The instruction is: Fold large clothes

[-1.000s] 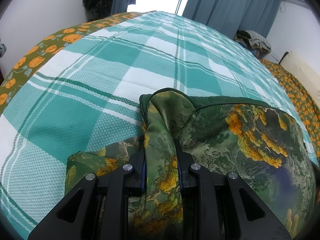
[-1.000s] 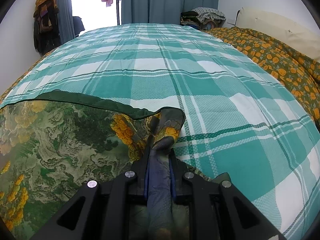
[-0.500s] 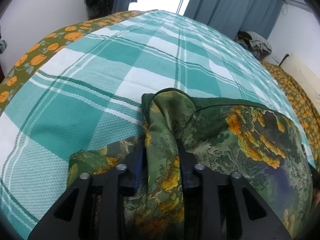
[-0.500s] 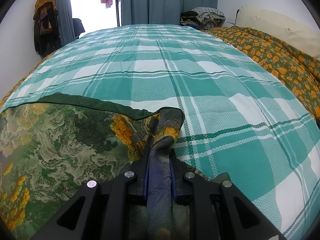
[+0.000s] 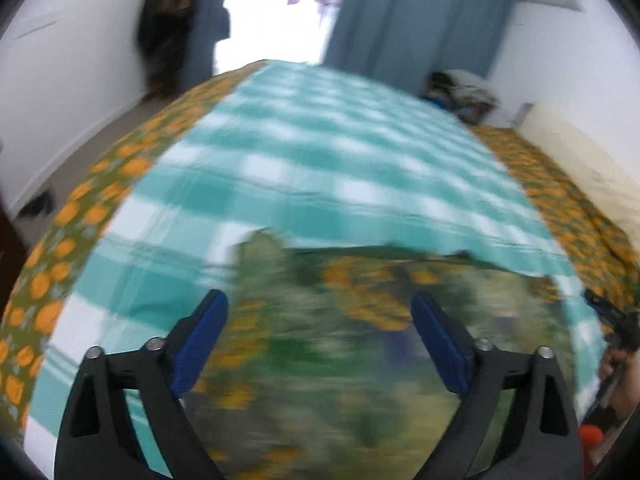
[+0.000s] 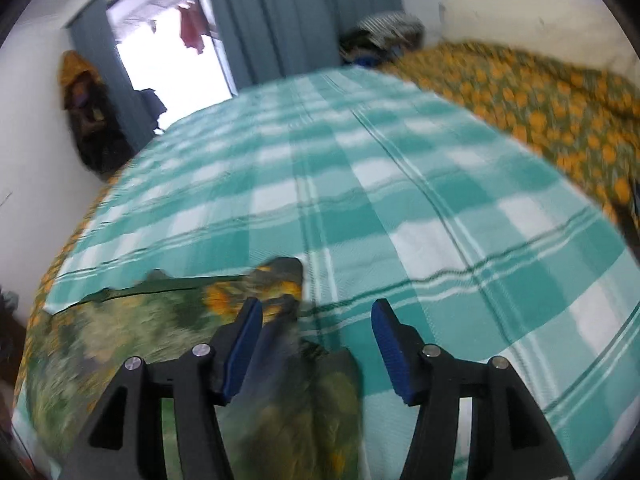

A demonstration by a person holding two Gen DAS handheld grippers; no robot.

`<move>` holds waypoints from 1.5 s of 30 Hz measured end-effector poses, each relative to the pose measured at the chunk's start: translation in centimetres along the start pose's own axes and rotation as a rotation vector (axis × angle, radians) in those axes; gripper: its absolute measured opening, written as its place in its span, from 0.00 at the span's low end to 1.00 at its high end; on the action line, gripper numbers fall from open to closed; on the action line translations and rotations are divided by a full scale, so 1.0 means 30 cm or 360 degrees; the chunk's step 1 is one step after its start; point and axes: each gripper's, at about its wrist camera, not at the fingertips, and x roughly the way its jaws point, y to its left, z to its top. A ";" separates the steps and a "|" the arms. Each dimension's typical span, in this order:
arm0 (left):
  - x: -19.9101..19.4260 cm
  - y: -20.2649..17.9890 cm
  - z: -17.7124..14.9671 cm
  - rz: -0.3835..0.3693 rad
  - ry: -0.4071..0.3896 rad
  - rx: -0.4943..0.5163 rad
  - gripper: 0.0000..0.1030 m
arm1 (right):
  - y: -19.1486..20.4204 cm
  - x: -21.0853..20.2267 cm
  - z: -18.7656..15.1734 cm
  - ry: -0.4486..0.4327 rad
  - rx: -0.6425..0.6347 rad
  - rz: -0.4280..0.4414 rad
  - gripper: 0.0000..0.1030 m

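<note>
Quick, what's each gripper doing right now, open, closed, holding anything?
Left gripper: jaws opening wide, holding nothing; the green printed cloth lies below.
Right gripper: jaws opening, pads off the cloth, a fold still between them.

- The teal checked bedspread (image 6: 400,184) lies bare and flat beyond the green patterned garment (image 5: 360,340), giving open passage toward the far curtains (image 5: 416,20).
- The garment covers the near bed under both grippers (blurred, its folds cannot be made out).
- The orange-flowered quilt (image 6: 540,100) rises along the right side.
- A clothes heap (image 6: 384,32) blocks the far right corner.
- Dark hanging clothes (image 6: 86,112) crowd the left wall.
</note>
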 end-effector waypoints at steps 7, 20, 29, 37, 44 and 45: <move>0.262 -0.358 -0.092 -0.0244 0.0339 0.0272 0.95 | 0.143 -0.029 -0.169 0.0140 -0.0120 0.0303 0.56; 0.348 -0.389 -0.244 -0.0075 0.0375 0.0429 0.99 | 0.085 0.084 -0.298 0.0219 0.0067 0.0280 0.56; 0.172 -0.399 -0.389 -0.0086 0.0344 0.0546 0.99 | 0.020 -0.115 -0.409 0.0215 0.0051 0.0216 0.56; 0.035 -0.492 -0.397 -0.0226 0.0234 0.0552 0.99 | -0.141 -0.210 -0.562 0.0326 0.0519 0.0310 0.63; 0.247 -0.662 -0.421 -0.0328 0.0455 0.0686 1.00 | -0.198 -0.034 -0.567 0.0320 0.0993 0.0538 0.63; 0.271 -0.671 -0.449 -0.0286 0.0465 0.0734 1.00 | -0.217 -0.007 -0.564 0.0301 0.1099 0.0547 0.67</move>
